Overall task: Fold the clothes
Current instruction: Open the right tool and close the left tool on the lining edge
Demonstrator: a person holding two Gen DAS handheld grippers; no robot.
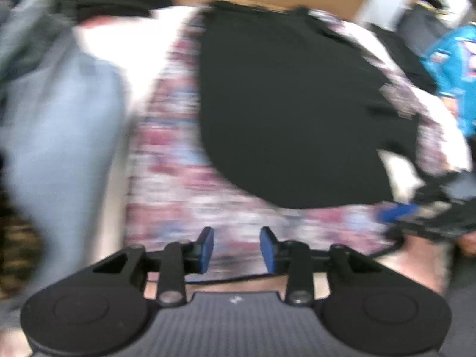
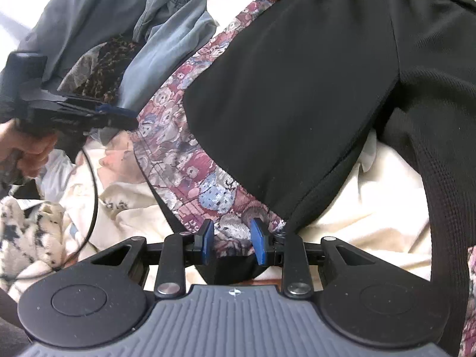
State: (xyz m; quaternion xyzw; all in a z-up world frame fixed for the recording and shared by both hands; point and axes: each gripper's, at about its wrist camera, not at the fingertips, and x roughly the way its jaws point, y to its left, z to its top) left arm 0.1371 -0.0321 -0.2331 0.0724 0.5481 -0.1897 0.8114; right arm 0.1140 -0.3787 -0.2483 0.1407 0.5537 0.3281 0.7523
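Lying across the middle of both views, the black garment [image 2: 297,95] is the largest item; its gathered waistband sits at the top of the right wrist view and one rounded hem curves down toward the bottom centre. It rests on top of the patterned fabric [image 2: 190,166], a woven piece in maroon, blue and grey that shows as a band along the black garment's left and lower edge. The left wrist view is heavily motion-blurred, but the same layering is legible there: black garment [image 1: 291,104] over patterned fabric [image 1: 178,178]. Under both lies a cream cloth [image 2: 372,208], exposed at lower right and lower left. A grey-blue garment [image 2: 166,41] is heaped to the upper left, beside a dark speckled cloth [image 2: 110,62].

The right gripper [image 2: 233,242] points down at the lower corner of the patterned fabric. Its blue fingers [image 2: 207,242] stand partly apart, the fabric edge lying in the gap; neither pad visibly presses on it.

The left gripper [image 1: 237,250] hovers above the patterned fabric, fingers partly apart with nothing between them. In the right wrist view it appears at the left edge, left gripper [image 2: 119,116], held by a hand [image 2: 26,151], with a black cable [image 2: 93,184] hanging below it.
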